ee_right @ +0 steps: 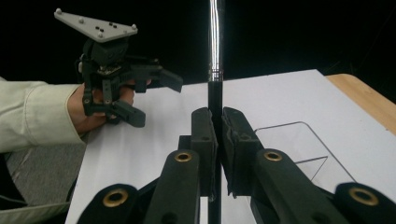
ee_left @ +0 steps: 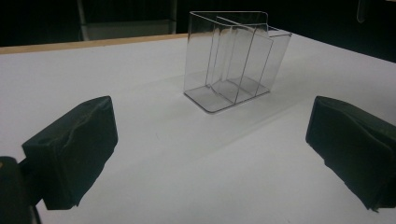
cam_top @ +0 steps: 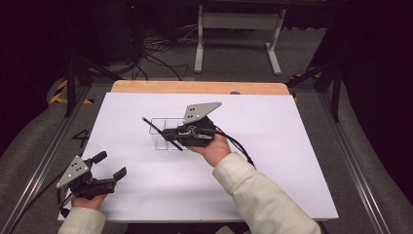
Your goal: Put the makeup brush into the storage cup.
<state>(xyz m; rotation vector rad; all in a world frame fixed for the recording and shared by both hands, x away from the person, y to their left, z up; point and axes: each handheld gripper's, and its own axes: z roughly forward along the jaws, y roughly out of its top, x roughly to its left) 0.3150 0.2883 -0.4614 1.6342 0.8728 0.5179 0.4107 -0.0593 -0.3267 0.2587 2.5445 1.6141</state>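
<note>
1. We have the pen [ee_right: 215, 70] pinched between the jaws of our right gripper [cam_top: 171, 134]: in the right gripper view the two pads press on its dark lower barrel, and the chrome upper part rises straight out above them.

2. So the pickup looks done. We judge that what remains is the placing: bringing the pen into the clear holder [ee_left: 233, 58] and letting go.

3. In the high view the pen [cam_top: 163, 134] lies slanted across the holder [cam_top: 160, 132], one end well beyond the jaws and up toward the far left, the other end poking out below them. We cannot tell whether any part of it has entered a compartment yet; it looks to be over the holder rather than in it.

4. In the right gripper view the holder's rim [ee_right: 299, 140] sits just beside the jaws, low and off to one side, so the target is near.

5. Our left gripper [cam_top: 108, 165] rests on the white bench [cam_top: 272, 161] with its jaws spread wide and nothing between them. The holder stands ahead of them, well apart, upright, its dividers showing and its compartments seemingly bare.

6. Left to do, as we read it: tip the pen toward upright, lower it into one compartment, spread the right jaws.
</note>
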